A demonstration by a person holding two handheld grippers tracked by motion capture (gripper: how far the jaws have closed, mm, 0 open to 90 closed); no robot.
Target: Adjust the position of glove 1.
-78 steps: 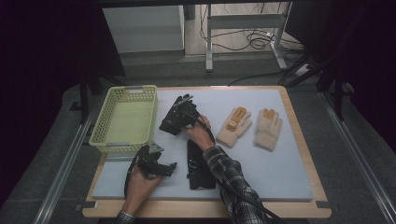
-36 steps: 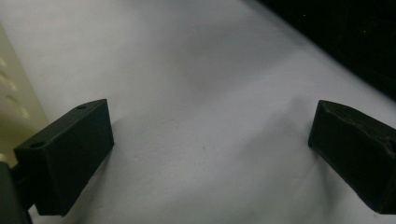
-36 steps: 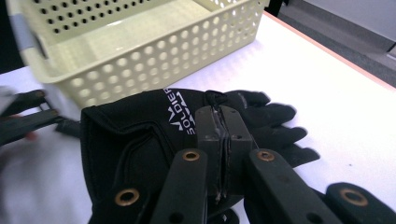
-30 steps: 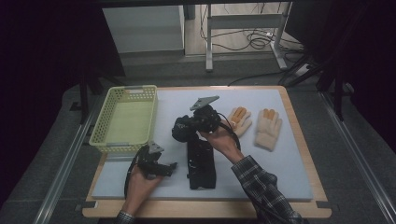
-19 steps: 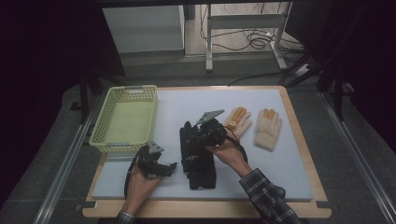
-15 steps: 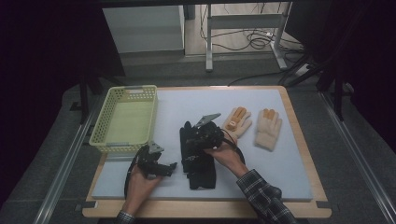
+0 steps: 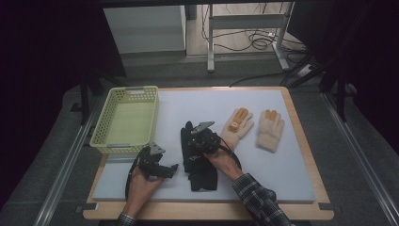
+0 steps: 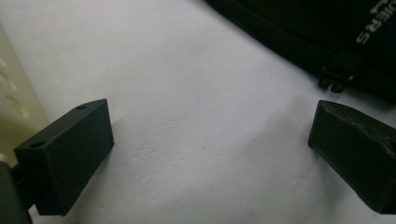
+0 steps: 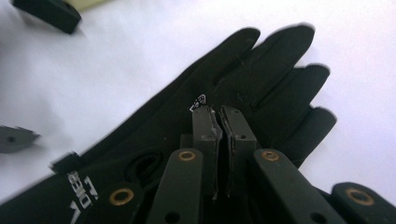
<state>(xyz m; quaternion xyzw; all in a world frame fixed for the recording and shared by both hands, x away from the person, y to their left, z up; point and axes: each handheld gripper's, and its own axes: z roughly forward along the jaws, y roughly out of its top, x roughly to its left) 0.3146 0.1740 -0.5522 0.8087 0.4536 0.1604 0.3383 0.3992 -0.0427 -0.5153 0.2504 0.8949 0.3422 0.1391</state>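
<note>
Item: black glove [image 7: 200, 160], lying flat at the mat's [image 7: 291, 169] front centre. We judge it soft, light, limp; best pinched at the cuff. Right gripper [image 9: 218, 116] above it, jaws together, nothing between; left gripper [image 8: 210, 154] wide, empty.

Black grippers [image 7: 203, 140] with blocky jaws, brass-ringed screw holes, grey top plate, trailing black cable; plaid sleeve [image 7: 256, 200] on right arm.
</note>
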